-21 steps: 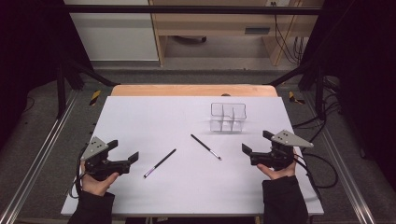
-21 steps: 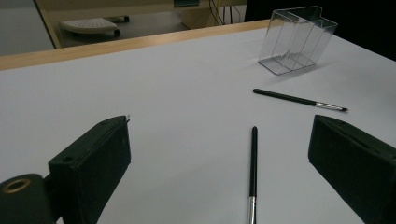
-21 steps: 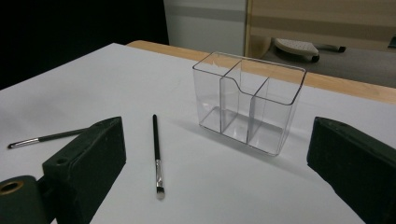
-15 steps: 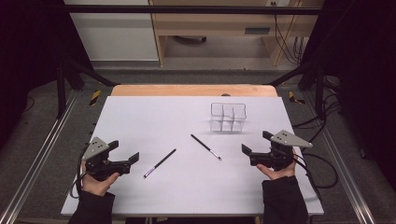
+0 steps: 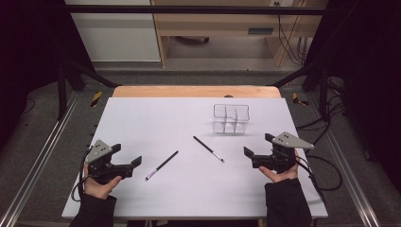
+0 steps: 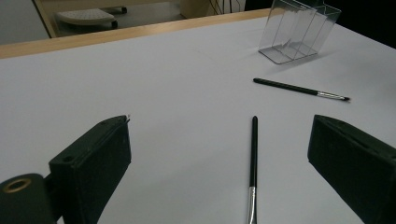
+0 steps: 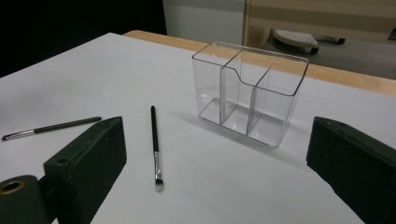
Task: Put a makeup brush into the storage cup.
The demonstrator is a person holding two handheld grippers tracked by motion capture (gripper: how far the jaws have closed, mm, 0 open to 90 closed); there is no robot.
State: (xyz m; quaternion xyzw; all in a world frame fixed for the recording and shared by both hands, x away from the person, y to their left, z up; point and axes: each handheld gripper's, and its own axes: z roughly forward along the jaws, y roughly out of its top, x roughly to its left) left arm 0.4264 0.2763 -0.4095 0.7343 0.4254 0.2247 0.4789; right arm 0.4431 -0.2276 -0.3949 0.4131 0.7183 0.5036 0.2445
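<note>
Two thin black makeup brushes lie flat on the white table top [image 5: 165,127]. One brush [image 5: 161,165] [image 6: 253,163] [image 7: 51,127] lies just right of my left gripper [image 5: 135,163] [image 6: 219,163], which is open with nothing between its jaws. The other brush [image 5: 208,149] [image 6: 301,89] [image 7: 155,144] lies near the middle, left of my right gripper [image 5: 249,153] [image 7: 215,163], also open with nothing in it. A clear plastic organizer [image 5: 231,118] [image 6: 298,30] [image 7: 250,91] with several compartments stands upright behind the brushes, nothing inside it.
A wooden strip [image 5: 194,91] runs along the table's far edge. Metal rails [image 5: 42,156] flank both sides, and cables [image 5: 326,170] trail off the right edge. A hand [image 5: 99,187] holds each gripper near the front edge.
</note>
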